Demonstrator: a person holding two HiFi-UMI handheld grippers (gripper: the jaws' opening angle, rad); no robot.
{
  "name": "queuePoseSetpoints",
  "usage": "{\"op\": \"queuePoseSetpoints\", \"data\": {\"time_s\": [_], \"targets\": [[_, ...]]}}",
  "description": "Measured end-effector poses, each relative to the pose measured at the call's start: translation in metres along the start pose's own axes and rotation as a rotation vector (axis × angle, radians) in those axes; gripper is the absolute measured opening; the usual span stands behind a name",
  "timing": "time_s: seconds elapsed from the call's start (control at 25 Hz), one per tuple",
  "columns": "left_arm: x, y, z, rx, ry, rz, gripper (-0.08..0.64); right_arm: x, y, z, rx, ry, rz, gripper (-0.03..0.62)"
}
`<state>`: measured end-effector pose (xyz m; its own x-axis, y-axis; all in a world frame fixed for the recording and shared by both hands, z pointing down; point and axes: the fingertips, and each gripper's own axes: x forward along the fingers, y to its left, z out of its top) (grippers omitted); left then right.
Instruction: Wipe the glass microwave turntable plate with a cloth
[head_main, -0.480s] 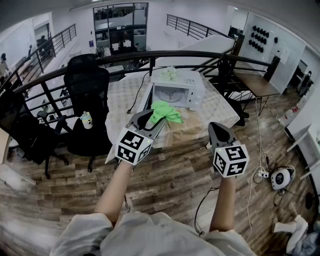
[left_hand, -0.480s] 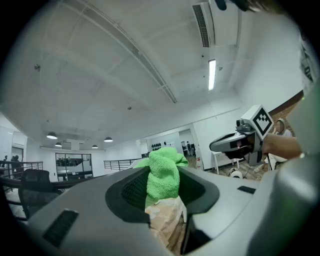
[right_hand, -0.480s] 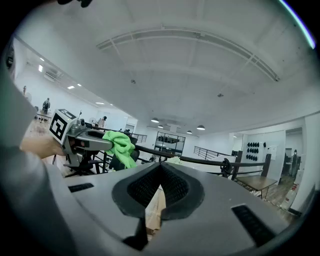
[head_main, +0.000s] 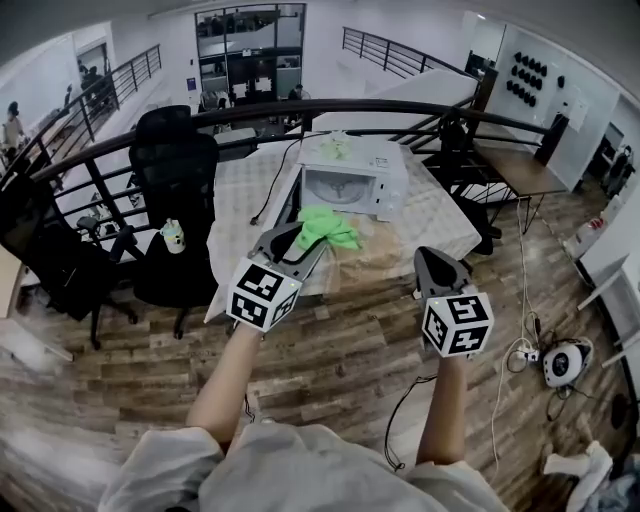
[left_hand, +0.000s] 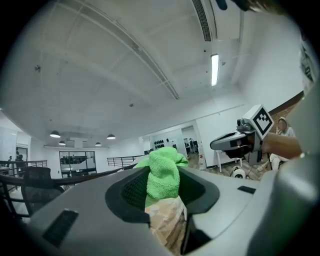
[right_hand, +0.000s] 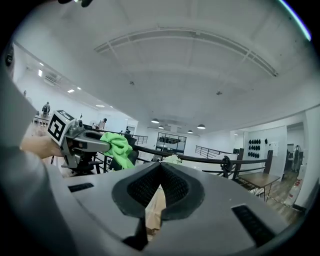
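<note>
Green cloth stays clamped in our left gripper, short of the microwave, little changed from half a second ago; wiping hasn't begun. Left gripper view confirms that pinch. Right gripper view: our right gripper closed, empty. We see no glass plate; presumably inside.

We held the cloth in our left gripper, just nearer than the microwave at the far side of the table. Our right gripper hung to the right, and a chair stood left of the table.
</note>
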<state>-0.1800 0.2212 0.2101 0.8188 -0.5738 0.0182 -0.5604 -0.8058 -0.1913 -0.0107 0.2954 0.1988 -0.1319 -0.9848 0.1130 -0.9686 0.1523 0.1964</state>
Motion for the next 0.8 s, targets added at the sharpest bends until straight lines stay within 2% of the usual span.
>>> {"op": "queuePoseSetpoints", "data": {"time_s": [0.24,0.48,0.64,0.8], "targets": [[0.022,-0.032,-0.003,-0.011,0.016,0.046,0.163,-0.013,-0.034,-0.018,-0.026,0.001,0.03,0.012],[0.056,-0.048,-0.014,-0.032,0.046,0.066,0.164,-0.009,-0.073,-0.034,0.041,-0.019,0.074,0.012],[0.09,-0.037,-0.024,-0.033,0.06,0.061,0.164,0.019,-0.094,-0.04,0.033,-0.009,0.09,0.012],[0.137,-0.001,-0.042,-0.034,0.062,0.049,0.164,0.07,-0.113,-0.047,0.032,-0.005,0.081,0.013]]}}
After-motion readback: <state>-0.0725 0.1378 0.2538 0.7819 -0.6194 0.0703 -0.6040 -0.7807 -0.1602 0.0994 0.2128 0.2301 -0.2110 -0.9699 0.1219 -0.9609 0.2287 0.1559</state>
